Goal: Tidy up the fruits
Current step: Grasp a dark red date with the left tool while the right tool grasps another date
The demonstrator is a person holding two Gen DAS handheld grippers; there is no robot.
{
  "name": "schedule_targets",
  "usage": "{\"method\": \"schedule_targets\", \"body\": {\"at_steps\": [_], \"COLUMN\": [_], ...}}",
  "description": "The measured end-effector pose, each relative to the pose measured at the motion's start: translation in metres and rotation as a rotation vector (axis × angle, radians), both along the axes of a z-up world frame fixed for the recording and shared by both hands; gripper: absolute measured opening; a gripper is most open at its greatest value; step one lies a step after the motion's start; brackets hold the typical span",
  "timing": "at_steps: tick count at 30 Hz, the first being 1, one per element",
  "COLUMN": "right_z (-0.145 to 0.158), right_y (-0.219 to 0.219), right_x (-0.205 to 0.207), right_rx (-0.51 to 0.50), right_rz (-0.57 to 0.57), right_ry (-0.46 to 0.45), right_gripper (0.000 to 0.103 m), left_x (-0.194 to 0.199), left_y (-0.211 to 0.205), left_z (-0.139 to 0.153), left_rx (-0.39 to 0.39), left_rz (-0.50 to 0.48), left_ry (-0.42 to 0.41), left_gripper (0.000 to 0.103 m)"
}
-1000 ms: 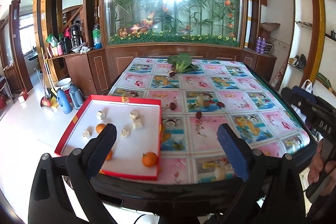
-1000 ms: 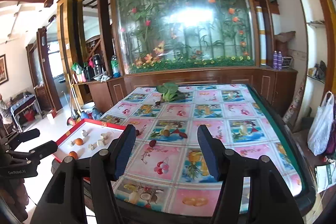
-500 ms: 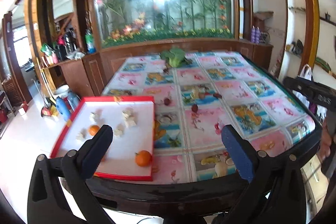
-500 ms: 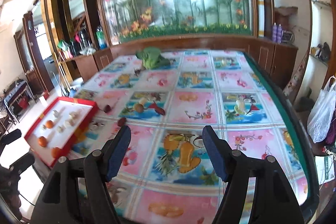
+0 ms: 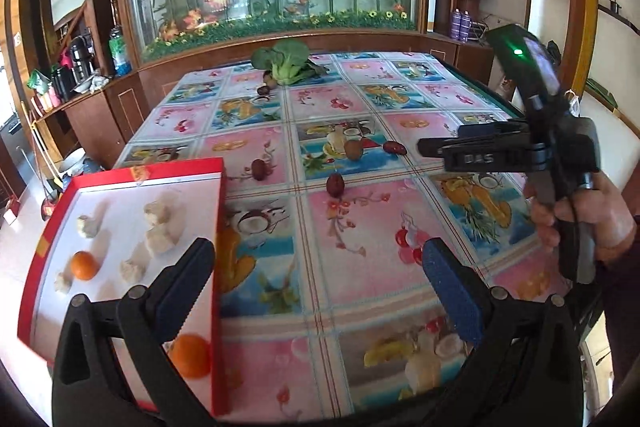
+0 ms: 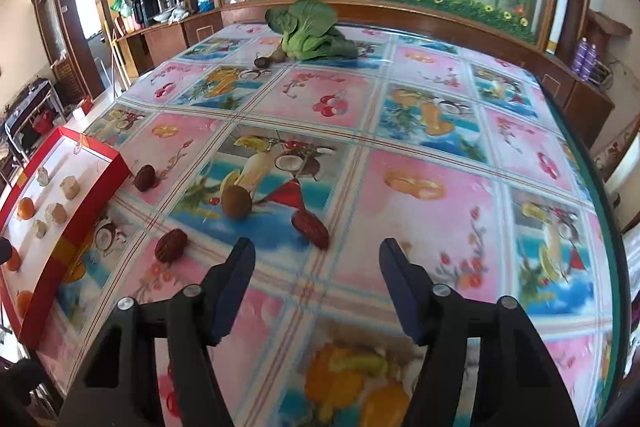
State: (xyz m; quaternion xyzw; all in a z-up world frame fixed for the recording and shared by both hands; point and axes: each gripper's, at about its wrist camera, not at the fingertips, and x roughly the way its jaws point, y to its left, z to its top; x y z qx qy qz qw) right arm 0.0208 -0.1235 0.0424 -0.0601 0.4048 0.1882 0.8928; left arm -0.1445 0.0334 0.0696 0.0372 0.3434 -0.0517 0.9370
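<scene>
A red-rimmed white tray [image 5: 132, 175] sits at the table's front left and holds oranges [image 5: 84, 265] and pale lumps [image 5: 160, 239]. A brown kiwi [image 6: 236, 201] and dark red dates [image 6: 310, 225] [image 6: 171, 245] [image 6: 144, 177] lie loose on the fruit-print tablecloth. My right gripper [image 6: 317, 259] is open and empty, low over the cloth just short of a date. My left gripper [image 5: 318, 263] is open and empty above the front edge, its left finger over the tray. The right gripper also shows in the left wrist view [image 5: 500, 147].
A green leafy vegetable [image 6: 312, 33] lies at the far end with a small dark fruit [image 6: 262, 62] beside it. Wooden cabinets and a flower-painted glass wall stand behind the table. The table's green edge [image 6: 600, 187] runs along the right.
Both grippers have moved forward and down over the table. The right gripper has come much closer to the kiwi and dates. Both stay open.
</scene>
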Motion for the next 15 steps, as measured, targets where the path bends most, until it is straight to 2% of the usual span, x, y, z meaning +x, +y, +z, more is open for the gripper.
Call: {"method": "schedule_targets", "body": {"at_steps": [3,5,9,11,13,15], "right_z": [-0.006,-0.011,-0.023,-0.022,-0.023,-0.023], "right_y": [0.009,0.009,0.007,0.004,-0.003,-0.013], "right_x": [0.011,0.016,0.019,0.019,0.02,0.024], "right_rx": [-0.042,-0.042,-0.052,-0.036,-0.013,0.047], "right_rz": [0.013,0.019,0.027,0.035,0.034,0.034], "right_ry": [0.012,0.029,0.041,0.03,0.025,0.049], "right_gripper": [0.049,0.047,0.029,0.024,0.014,0.012], "left_x": [0.023,0.034,0.055,0.065,0.073,0.08], "left_y": [-0.001,-0.002,-0.003,-0.005,-0.008,-0.012], "left_z": [-0.004,-0.005,-0.009,-0.011,-0.016,-0.021], "left_rx": [-0.008,-0.005,0.008,0.024,0.042,0.061], "left_rz": [0.0,0.003,0.01,0.013,0.017,0.015], "left_ry": [0.022,0.031,0.043,0.049,0.058,0.072], "left_gripper": [0.103,0.103,0.103,0.103,0.103,0.103]}}
